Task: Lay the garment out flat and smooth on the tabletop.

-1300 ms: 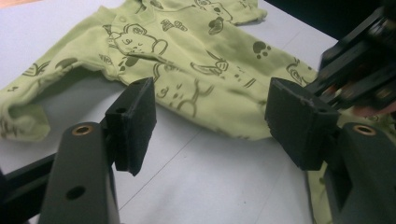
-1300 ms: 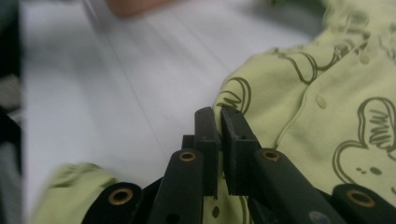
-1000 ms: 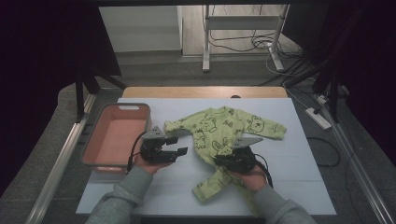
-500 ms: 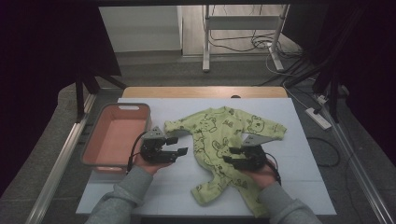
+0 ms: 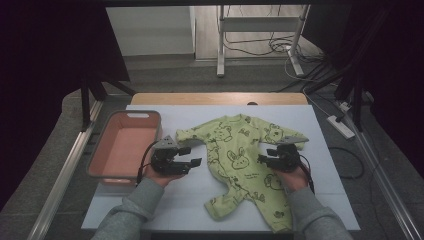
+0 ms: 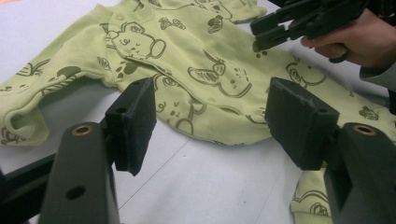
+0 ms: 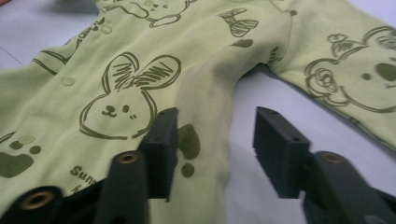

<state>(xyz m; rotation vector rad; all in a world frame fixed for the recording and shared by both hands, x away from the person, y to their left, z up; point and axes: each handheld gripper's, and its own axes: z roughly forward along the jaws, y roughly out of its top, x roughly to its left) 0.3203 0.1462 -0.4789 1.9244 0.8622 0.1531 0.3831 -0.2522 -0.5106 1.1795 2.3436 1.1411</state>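
A: What has changed since a second ago?

B: The right gripper [image 5: 263,160] has shifted toward the right edge of the table, away from the middle of the romper [image 5: 240,165]. Its jaws have just been opening, then closing slightly. They now stand apart, with the side edge of the garment lying between them but not pinched.

A: State of the left gripper [image 5: 195,156]?

B: Unchanged in position. Its jaws are released and hold nothing. It hovers over bare table surface just beside the romper's left edge, near the pink bin [image 5: 125,150].

A: Location of the garment?

B: The light green romper, printed with rabbits and bears, lies flat on the white table [image 5: 310,130], face up. The sleeves spread toward the far side; the legs point toward the person. It rests between the two grippers. In the right gripper view, the left jaw sits over the fabric [image 7: 201,93] and the right jaw over bare table.
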